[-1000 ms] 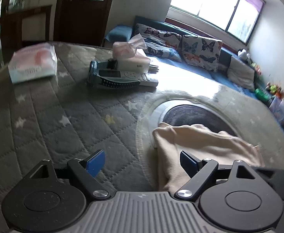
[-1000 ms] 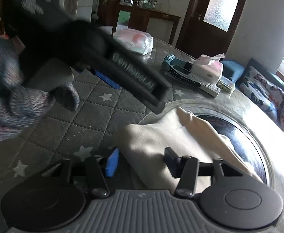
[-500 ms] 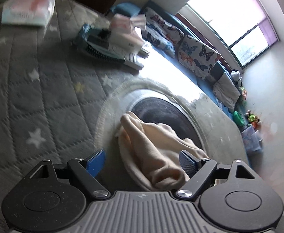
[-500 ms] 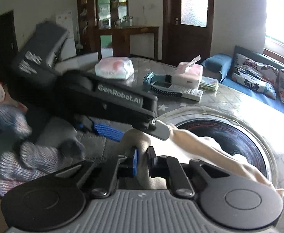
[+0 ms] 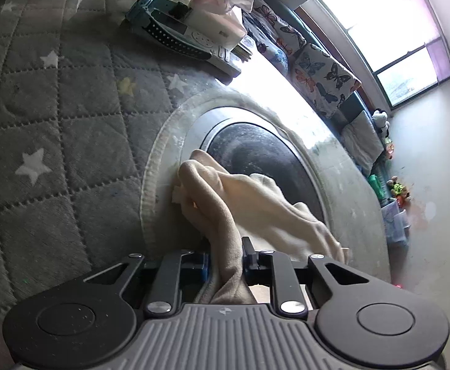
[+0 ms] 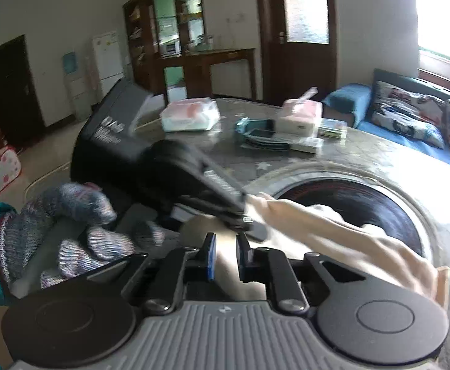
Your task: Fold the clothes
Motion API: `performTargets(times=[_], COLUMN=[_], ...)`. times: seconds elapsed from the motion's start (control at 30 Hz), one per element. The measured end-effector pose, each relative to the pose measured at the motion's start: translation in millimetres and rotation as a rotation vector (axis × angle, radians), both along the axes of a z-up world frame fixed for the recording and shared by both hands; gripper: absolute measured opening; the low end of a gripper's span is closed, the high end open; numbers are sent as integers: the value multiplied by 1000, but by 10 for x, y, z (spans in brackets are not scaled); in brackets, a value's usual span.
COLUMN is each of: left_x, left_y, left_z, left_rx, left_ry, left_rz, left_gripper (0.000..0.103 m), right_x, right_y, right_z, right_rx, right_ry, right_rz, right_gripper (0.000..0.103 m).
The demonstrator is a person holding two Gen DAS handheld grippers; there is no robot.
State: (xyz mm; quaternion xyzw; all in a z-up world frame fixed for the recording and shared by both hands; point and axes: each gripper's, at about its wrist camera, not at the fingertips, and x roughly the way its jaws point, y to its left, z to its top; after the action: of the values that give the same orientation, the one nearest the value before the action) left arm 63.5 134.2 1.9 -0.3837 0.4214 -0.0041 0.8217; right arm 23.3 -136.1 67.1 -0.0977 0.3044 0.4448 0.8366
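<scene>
A cream garment (image 5: 255, 203) lies bunched over the round inset of the table. My left gripper (image 5: 225, 262) is shut on a fold of it near the edge closest to me. In the right wrist view my right gripper (image 6: 225, 257) is shut on another part of the same cream garment (image 6: 332, 231), which stretches off to the right. The left gripper's black body (image 6: 163, 166) and a gloved hand (image 6: 70, 231) show just left of my right gripper, close together.
The table has a grey quilted star cover (image 5: 55, 123) and a dark round inset (image 5: 265, 151). At the far side lie a tissue box (image 5: 215, 15), a teal device (image 5: 163, 27), a remote and a wipes pack (image 6: 191, 117). A sofa with butterfly cushions (image 5: 323, 74) stands beyond.
Both grippers went from open to shut on the cream garment, the right first, then the left. The garment is now bunched and pulled up, and both grippers sit closer to it.
</scene>
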Motion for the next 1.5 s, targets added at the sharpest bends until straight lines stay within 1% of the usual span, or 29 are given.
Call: performTargets(times=[0.07, 0.13, 0.17, 0.23, 0.3, 0.37, 0.43, 0.5, 0.63, 0.67, 0.73, 0.8, 0.87, 1.0, 1.03, 1.1, 1.23, 1.5], left_x=[1, 7, 10, 5, 7, 15, 23, 30, 42, 43, 48, 50, 56, 71, 83, 120, 230, 528], left_y=[-3, -19, -30, -38, -47, -66, -85, -99, -133, -141, -167, -200, -257, -412, -451, -531, -786, -1604], left_z=[5, 16, 21, 37, 50, 58, 65, 72, 92, 98, 114, 139, 188, 346, 388, 459, 565, 642], left_rx=[8, 26, 33, 47, 59, 75, 94, 108, 151, 161, 185, 213, 248, 331, 339, 339, 333, 296], left_ry=[-3, -6, -7, -9, -11, -12, -13, -15, -21, -23, -30, -41, -57, -103, -114, -134, -166, -211], left_rz=[-4, -11, -14, -19, -24, -29, -36, -43, -62, -66, -74, -84, -99, -136, -145, -162, -202, -315], left_gripper=[21, 21, 21, 21, 21, 21, 21, 21, 21, 21, 21, 20, 20, 19, 18, 18, 17, 17], right_x=[118, 241, 313, 459, 625, 798, 924, 1048, 1156, 1145, 1131, 1138, 1122, 1033, 1012, 979, 941, 913], right_y=[-182, -368, -453, -623, -779, -918, -1025, -1130, -1199, -1195, -1185, -1155, -1138, -1184, -1210, -1291, -1502, -2109], right_z=[-6, -12, -22, -44, -97, -162, -264, -368, -542, -556, -574, -575, -554, -400, -352, -242, -57, 218], right_rx=[-10, -21, -31, -53, -80, -100, -86, -70, -48, -42, -33, -21, -19, -26, -25, -15, -28, -95], right_ry=[3, 6, 5, 2, 6, 24, 72, 121, 165, 161, 155, 164, 161, 122, 109, 87, 36, -59], right_rz=[-72, -146, -185, -264, -341, -409, -448, -485, -509, -508, -504, -484, -476, -481, -483, -496, -545, -689], right_gripper=[16, 22, 27, 32, 43, 45, 49, 50, 51, 50, 44, 21, 13, 11, 11, 11, 10, 10])
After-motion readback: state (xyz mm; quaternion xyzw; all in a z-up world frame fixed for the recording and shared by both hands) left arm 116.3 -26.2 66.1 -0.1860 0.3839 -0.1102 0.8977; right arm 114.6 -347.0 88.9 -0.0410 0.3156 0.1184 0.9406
